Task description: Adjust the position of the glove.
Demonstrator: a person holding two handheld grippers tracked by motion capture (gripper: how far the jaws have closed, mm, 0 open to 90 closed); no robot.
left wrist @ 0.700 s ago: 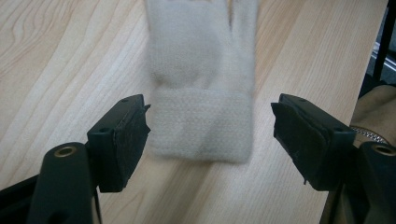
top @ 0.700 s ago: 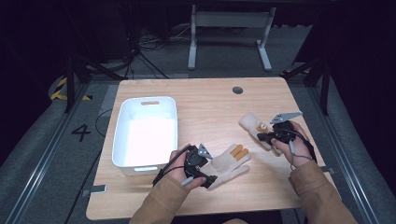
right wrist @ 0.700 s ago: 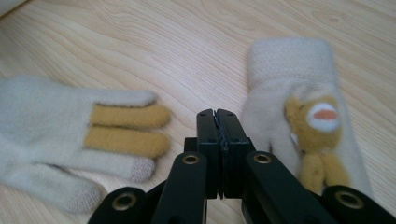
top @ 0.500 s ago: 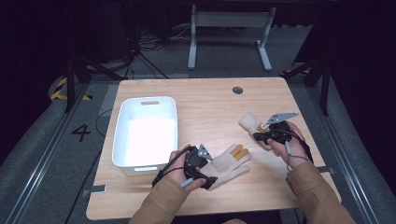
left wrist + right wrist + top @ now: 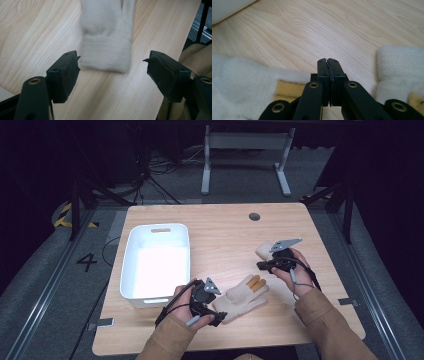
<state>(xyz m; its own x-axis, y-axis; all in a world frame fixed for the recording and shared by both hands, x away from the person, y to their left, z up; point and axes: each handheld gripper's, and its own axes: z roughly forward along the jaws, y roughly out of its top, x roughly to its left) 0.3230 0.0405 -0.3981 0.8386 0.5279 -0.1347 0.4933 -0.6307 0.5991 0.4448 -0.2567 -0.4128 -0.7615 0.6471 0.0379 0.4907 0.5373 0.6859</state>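
Observation:
A cream knit glove (image 5: 242, 296) with yellow fingertips lies flat near the table's front edge. My left gripper (image 5: 215, 308) sits at its cuff end. In the left gripper view the glove's cuff (image 5: 106, 51) lies between and just ahead of the open left gripper (image 5: 111, 62), whose pads do not touch it. A second cream glove (image 5: 264, 249) lies to the right, partly under the hand holding my right gripper (image 5: 261, 266). The right gripper (image 5: 328, 61) is shut on nothing and hovers over bare wood, with the first glove (image 5: 247, 80) on one side and the second glove (image 5: 399, 70) on the other.
A white plastic bin (image 5: 156, 261) stands on the left half of the wooden table (image 5: 220, 230). A small round grommet (image 5: 254, 216) sits near the table's far edge. Dark floor and a desk frame lie beyond.
The right hand and its gripper have shifted a little to the left, toward the middle of the table. The left gripper and both gloves stay where they were.

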